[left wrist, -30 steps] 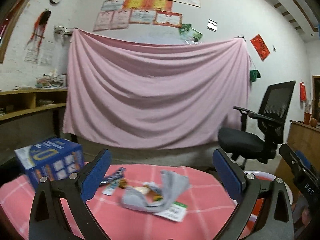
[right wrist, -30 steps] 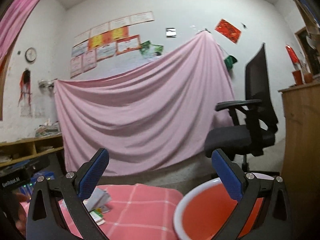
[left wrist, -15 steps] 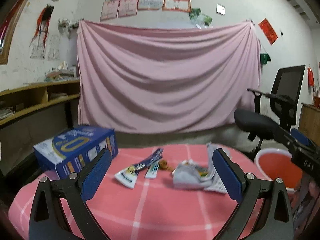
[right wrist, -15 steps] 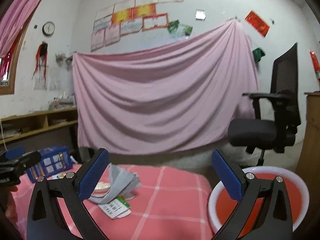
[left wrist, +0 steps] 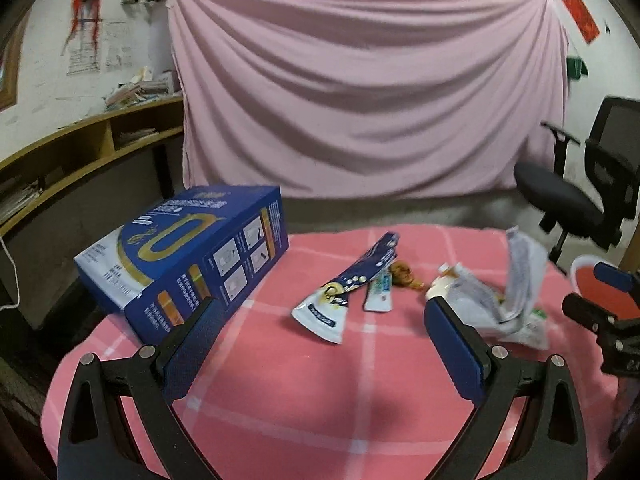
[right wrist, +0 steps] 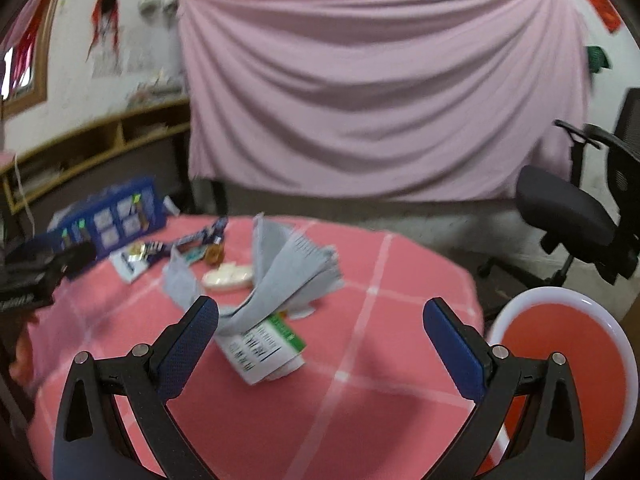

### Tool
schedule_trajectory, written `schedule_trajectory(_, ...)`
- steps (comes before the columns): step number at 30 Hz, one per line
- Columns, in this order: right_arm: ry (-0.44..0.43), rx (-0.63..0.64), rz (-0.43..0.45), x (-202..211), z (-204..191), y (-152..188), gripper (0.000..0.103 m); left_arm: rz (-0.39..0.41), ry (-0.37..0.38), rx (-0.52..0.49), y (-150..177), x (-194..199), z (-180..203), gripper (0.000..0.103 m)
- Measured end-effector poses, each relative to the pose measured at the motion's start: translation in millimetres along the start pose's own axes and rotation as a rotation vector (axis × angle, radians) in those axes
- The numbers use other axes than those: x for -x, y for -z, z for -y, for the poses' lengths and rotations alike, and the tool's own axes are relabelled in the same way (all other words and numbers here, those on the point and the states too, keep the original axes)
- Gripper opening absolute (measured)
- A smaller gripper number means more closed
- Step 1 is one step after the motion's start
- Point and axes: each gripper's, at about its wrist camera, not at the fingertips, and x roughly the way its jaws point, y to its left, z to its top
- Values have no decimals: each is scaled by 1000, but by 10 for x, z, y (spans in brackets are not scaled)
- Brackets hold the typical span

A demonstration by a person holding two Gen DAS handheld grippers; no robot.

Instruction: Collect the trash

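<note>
Pink checked tablecloth [left wrist: 360, 392], pink drape [left wrist: 360, 92] behind

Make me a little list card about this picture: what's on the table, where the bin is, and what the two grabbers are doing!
table: pink checked cloth
big thing: blue box, left side
trash: wrappers, crumpled grey paper
bin: red with white rim, right of table
left gripper: open, holds nothing
right gripper: open, holds nothing

pink draped sheet [left wrist: 360, 96], black office chair [left wrist: 576, 196], wooden shelves [left wrist: 80, 148]
</note>
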Motion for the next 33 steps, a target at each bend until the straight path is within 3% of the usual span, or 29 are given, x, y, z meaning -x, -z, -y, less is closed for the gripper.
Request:
schedule_trajectory(8, -86, 16, -231, -409, -50, 35, 103, -92, 33, -50, -32, -328, -54, 90)
schedule_trajectory(11, -99, 7, -286, -510, -38, 56, 99, -128, 37, -71, -63, -455, -47, 81)
schedule_trajectory(14, -123, 8, -298, -527, -55, 56, 88, -164, 36, -92, -70, -587, -30, 75)
schedule_trajectory(19, -162, 11, -292, -475, -44, 67, 70, -249, 51, -120, -25, -764, 18, 48)
schedule_trajectory(22, -184, -6, -284, -436, 4, 70, 65, -295, 48, -148, 7, -833, 59, 26)
schedule_trajectory(25, -213, -28, -271, -400, 54, 64, 61, -300, 41, -154, 23, -816, 67, 14)
schedule_trajectory(32, -260, -39, -263, -304, 55, 78, 51, -297, 59, -100, 123, -623, 47, 12)
schedule_trajectory(33, -263, -36, -262, -284, 44, 86, 51, -295, 63, -88, 143, -575, 44, 8)
